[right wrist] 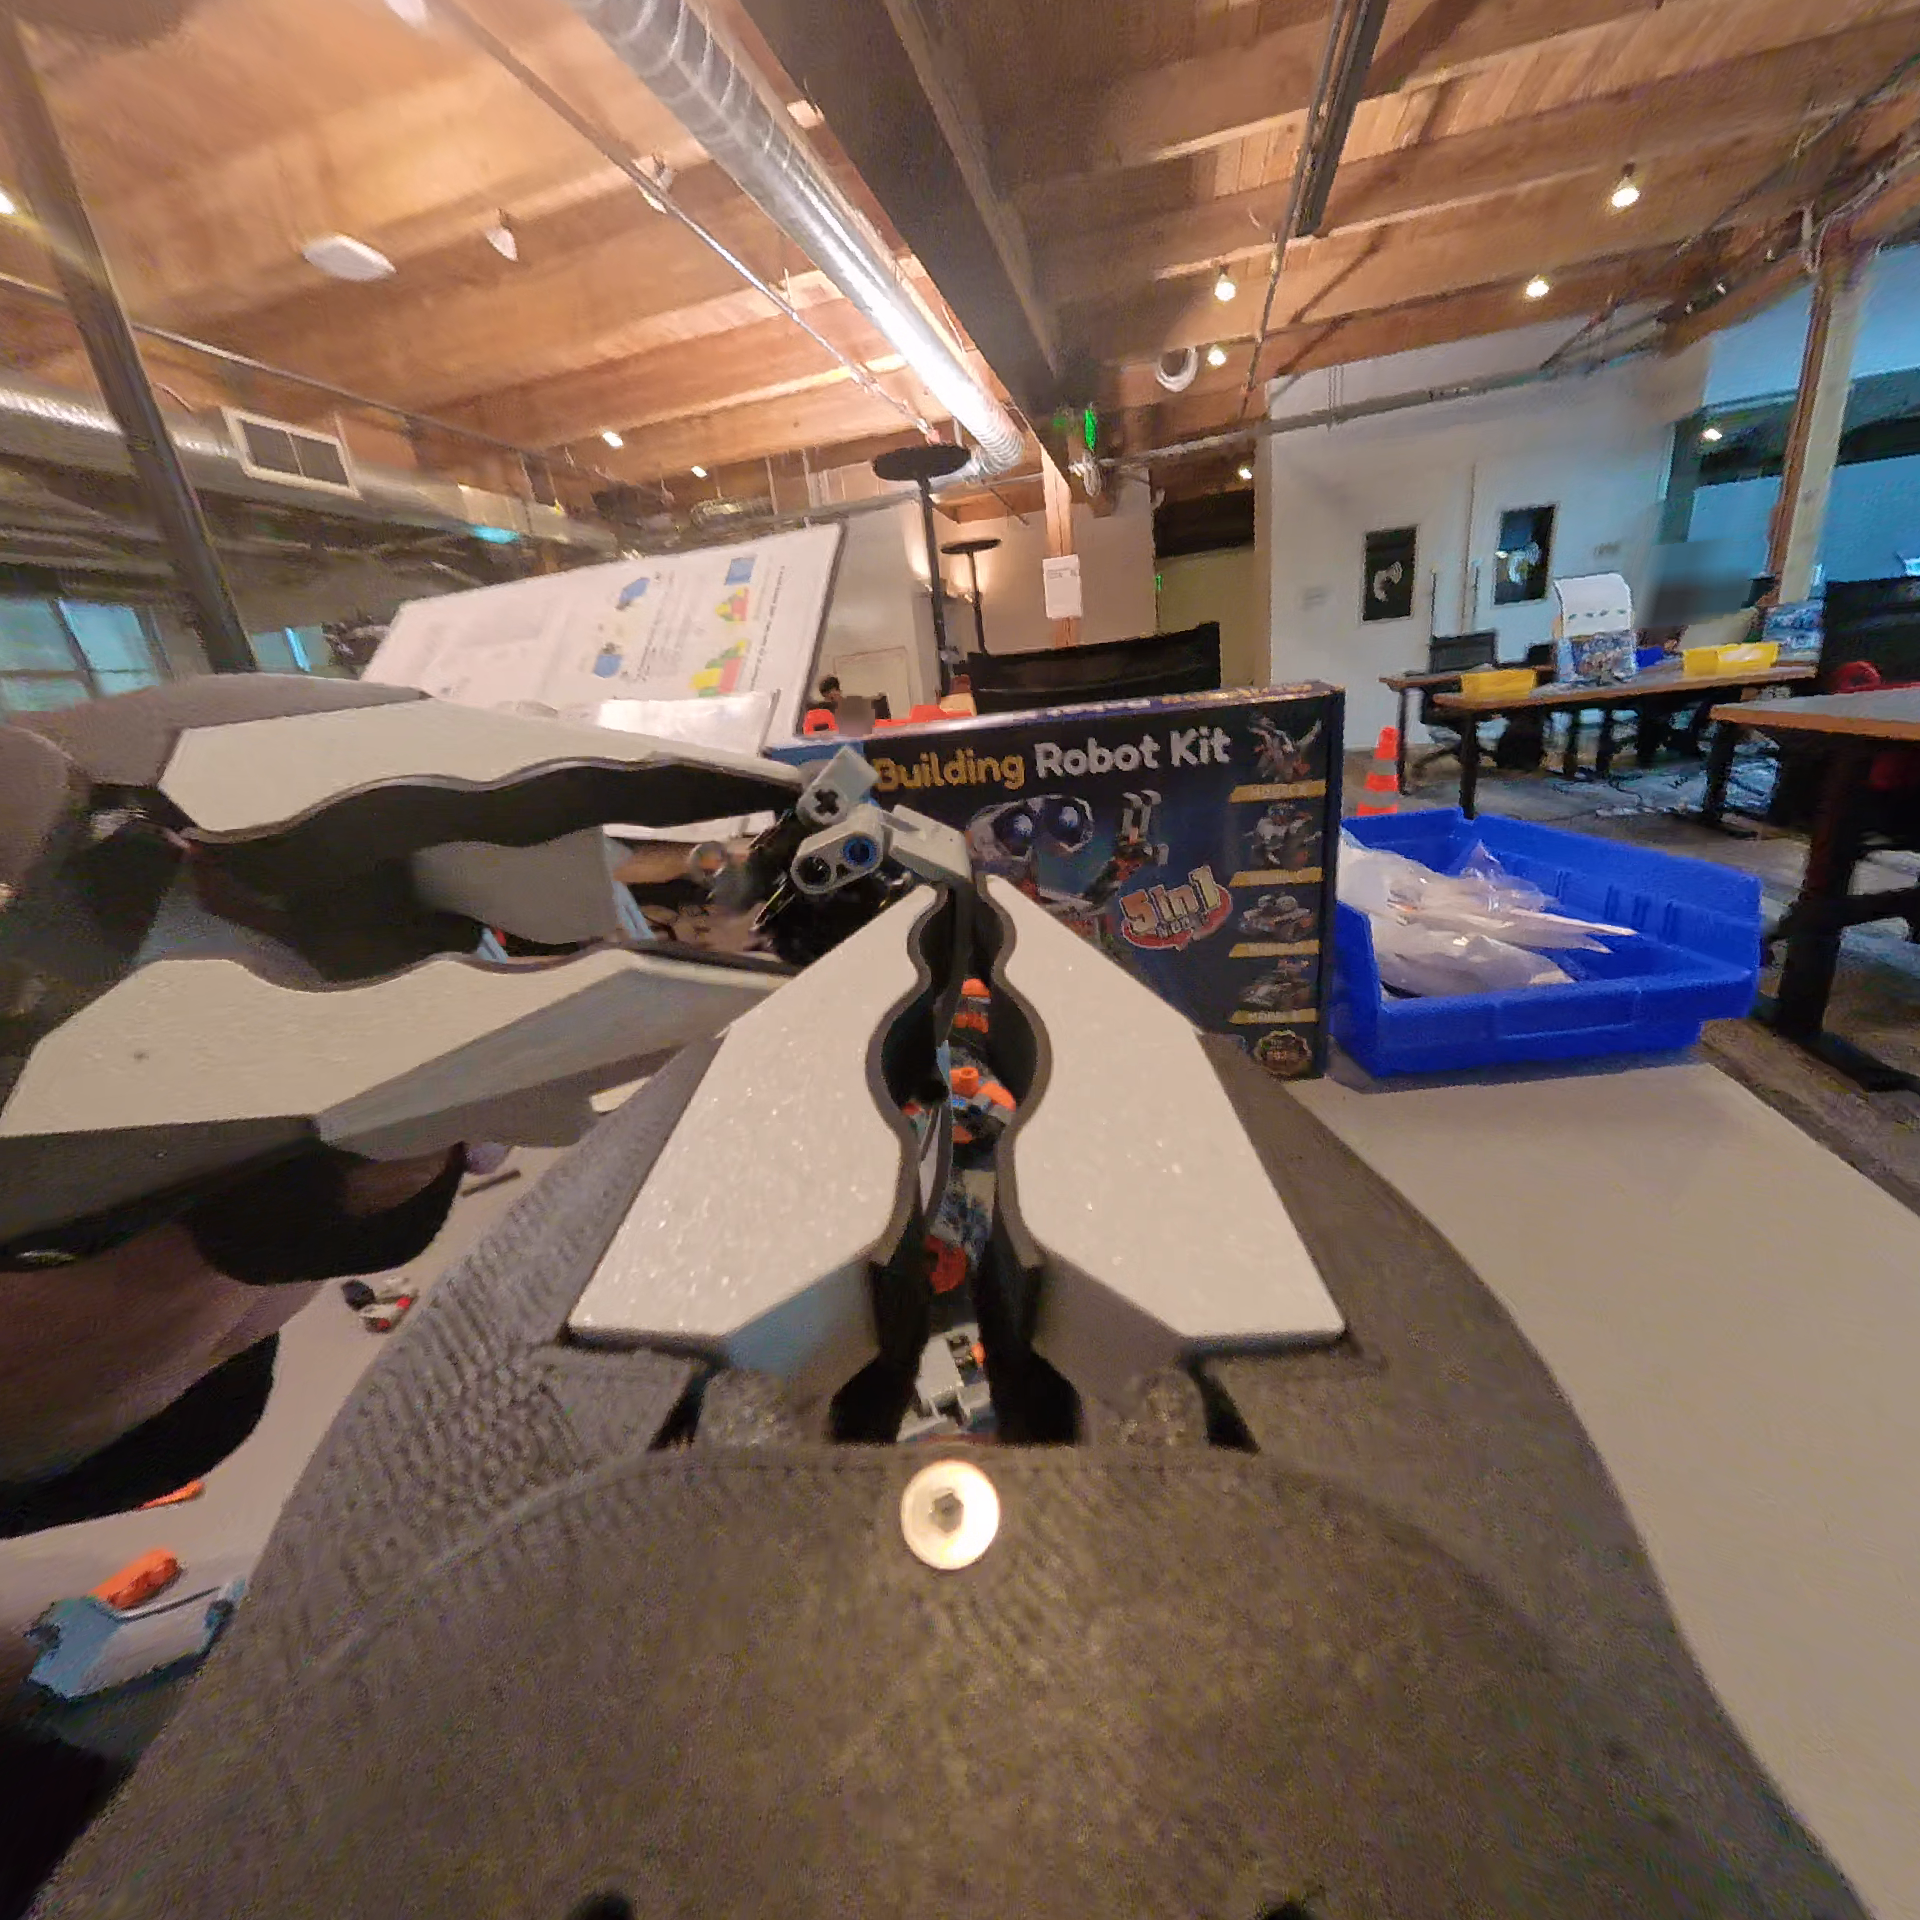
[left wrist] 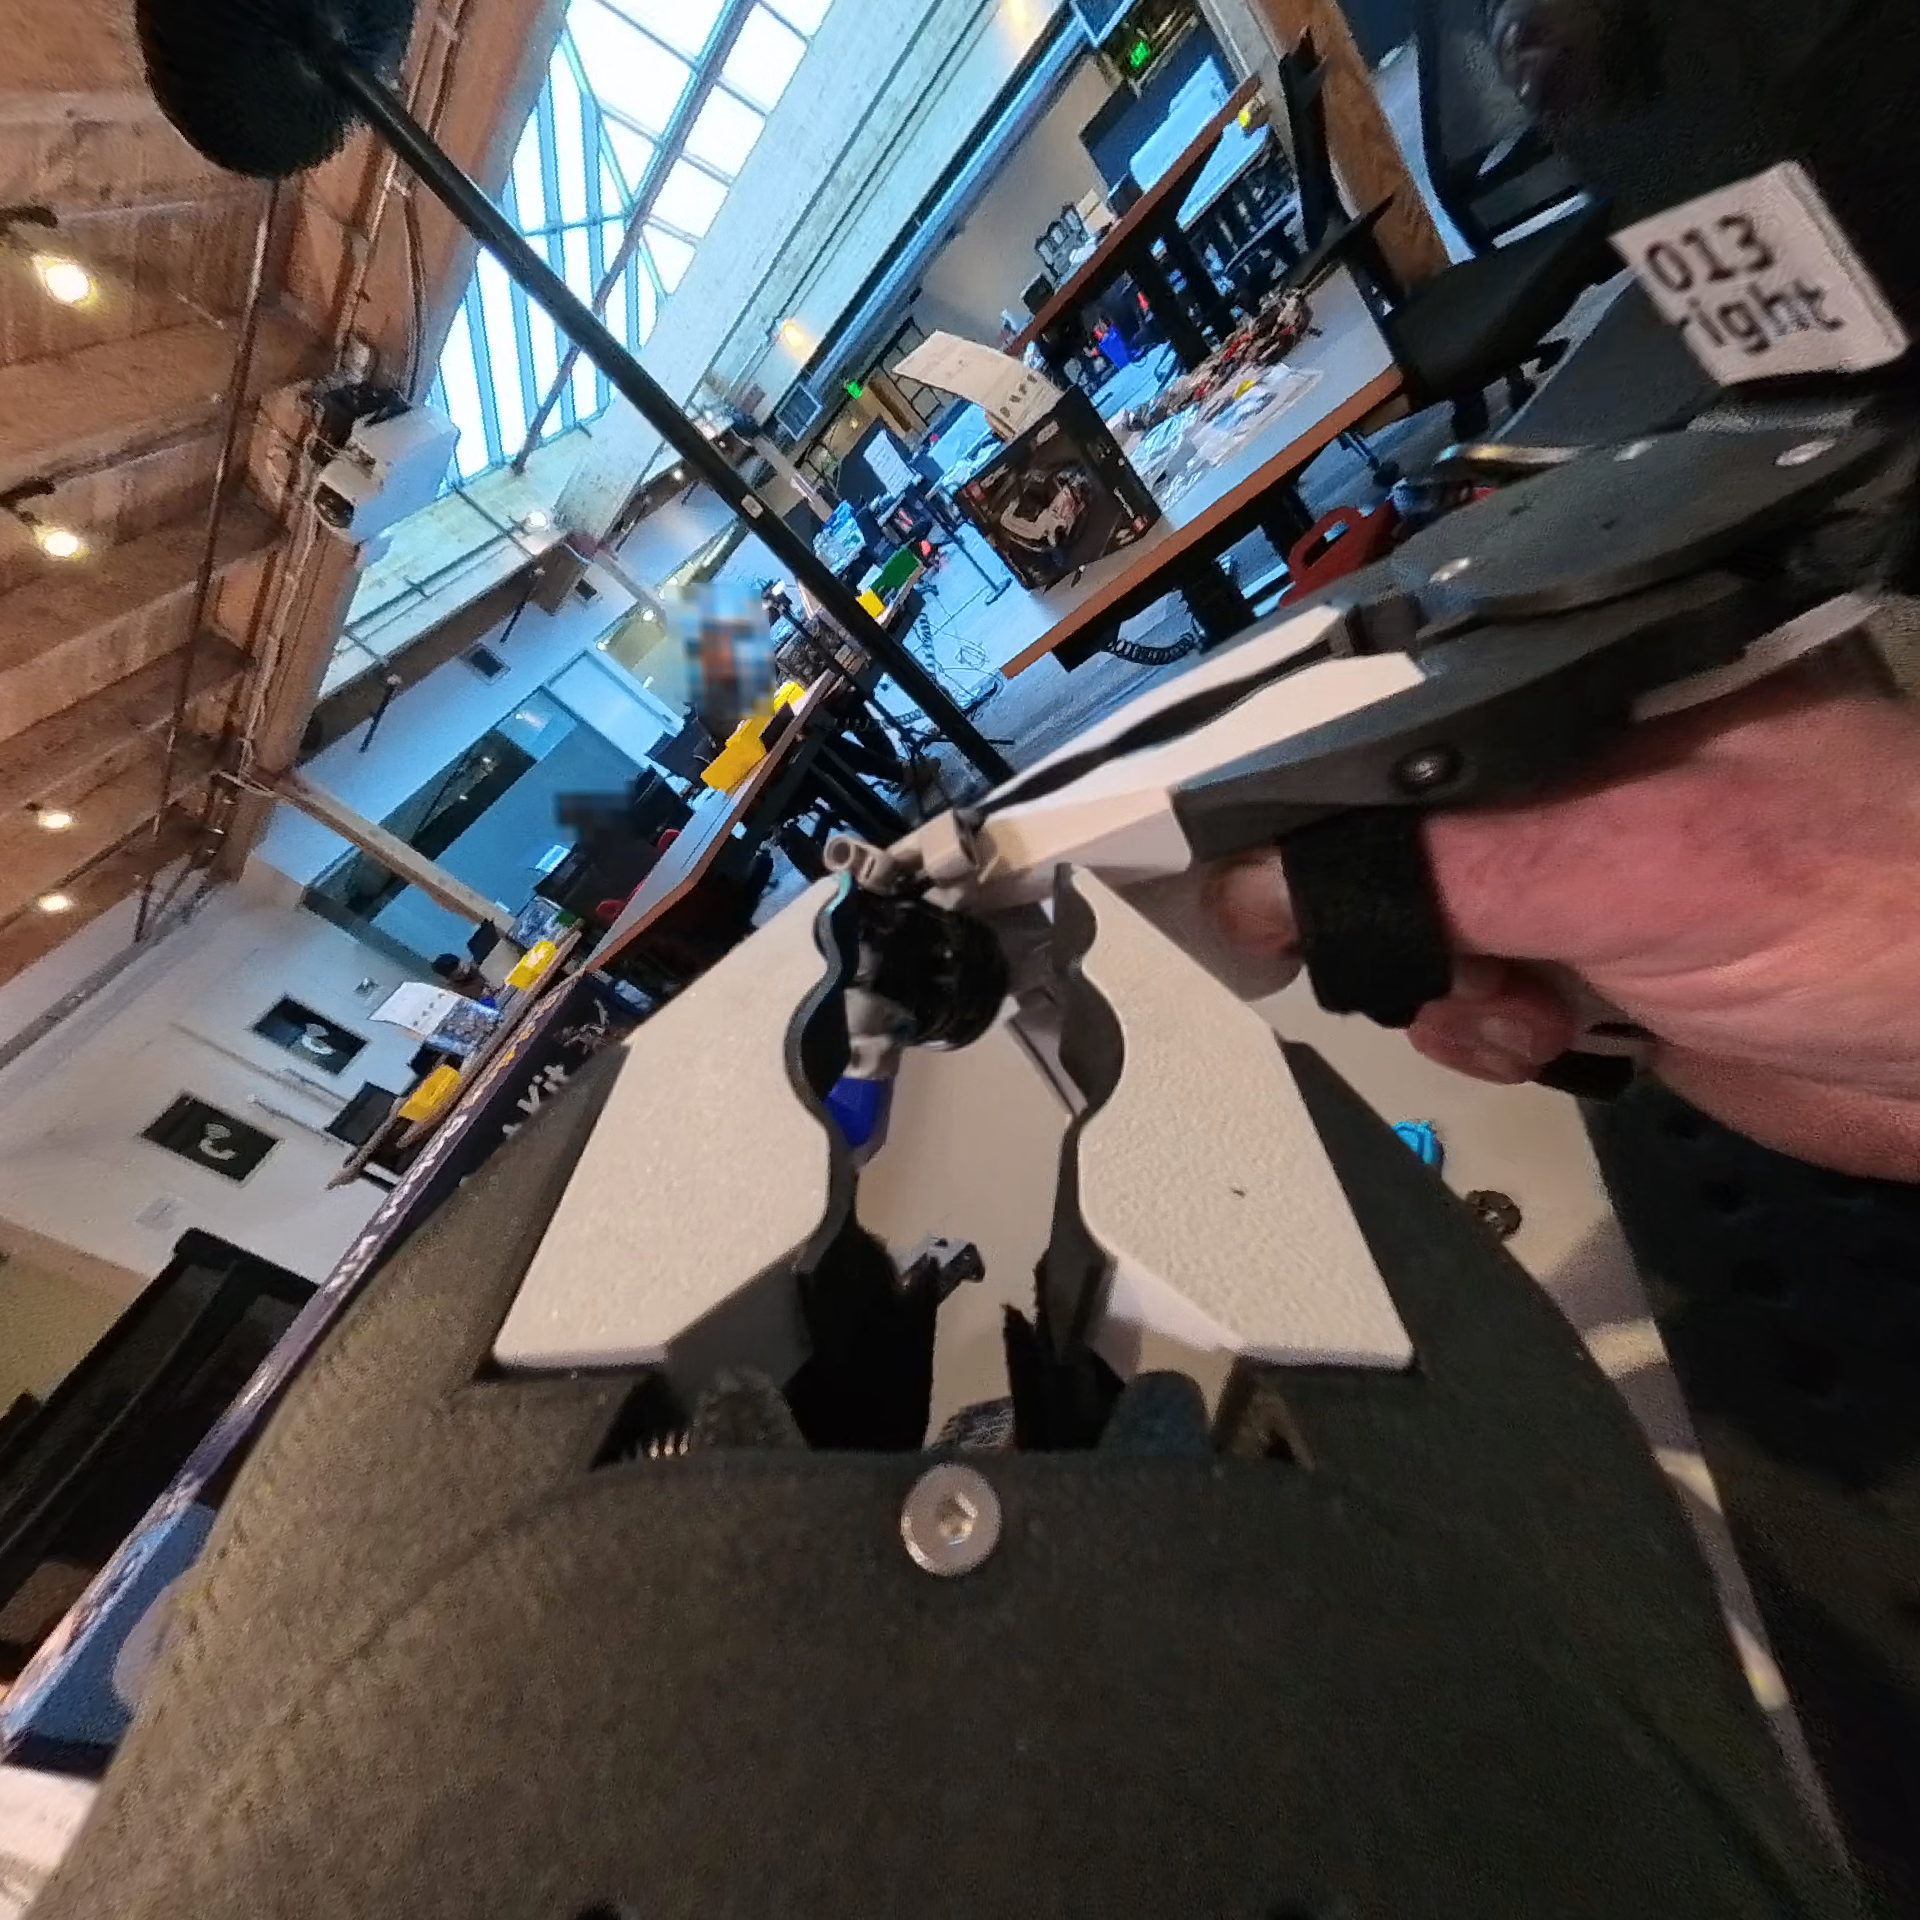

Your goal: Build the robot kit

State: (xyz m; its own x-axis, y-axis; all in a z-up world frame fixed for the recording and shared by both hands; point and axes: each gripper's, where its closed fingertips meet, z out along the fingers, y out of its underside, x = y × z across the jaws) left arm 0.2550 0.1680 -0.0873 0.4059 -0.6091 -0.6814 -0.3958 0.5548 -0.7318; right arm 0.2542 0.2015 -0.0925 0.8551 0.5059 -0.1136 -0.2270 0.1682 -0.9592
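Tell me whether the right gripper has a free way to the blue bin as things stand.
Probably not: the right gripper is shut on the small brick assembly, which the left gripper also clamps. The blue bin lies open, farther right on the table.

I see both claws meeting on one small brick-built assembly (left wrist: 914, 956), held up off the desk. My left claw (left wrist: 940, 997) pinches its black, rounded wheel-like part, with a blue piece showing just below. My right claw (right wrist: 961, 904) is closed on the grey connector pieces (right wrist: 847, 831) at the top, one bearing a cross-shaped hole.
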